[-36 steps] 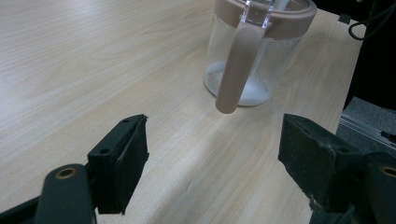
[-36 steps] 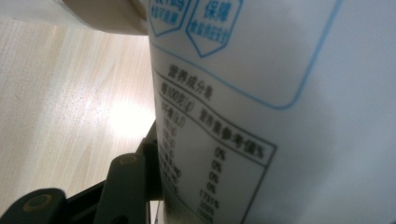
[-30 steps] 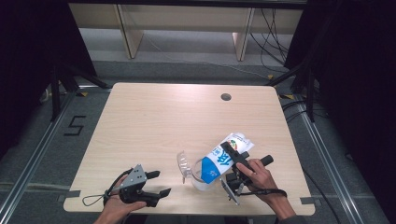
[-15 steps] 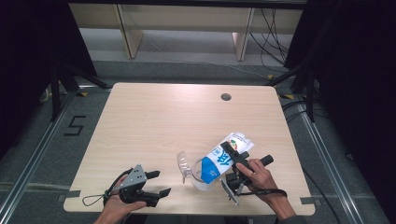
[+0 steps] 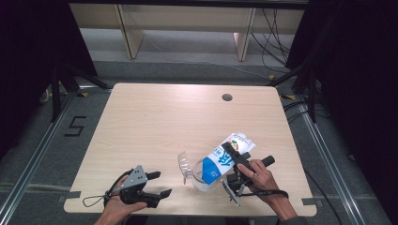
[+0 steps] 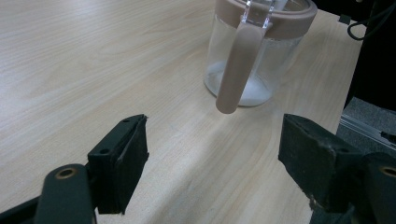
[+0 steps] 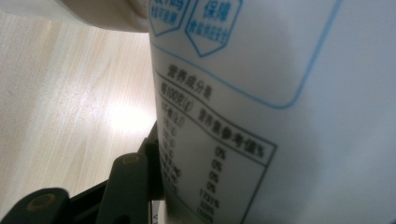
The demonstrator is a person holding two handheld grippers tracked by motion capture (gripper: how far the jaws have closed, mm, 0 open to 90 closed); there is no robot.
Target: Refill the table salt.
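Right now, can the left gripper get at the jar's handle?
Probably yes. The left gripper is open and faces the jar, whose handle hangs toward it over bare table. The bag held by the right gripper leans in from the far side.

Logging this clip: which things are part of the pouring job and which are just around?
In use:
right gripper, clamped on the tilted bag
clear jar, white powder inside

Idle or background:
left gripper, open
table
shelving beyond
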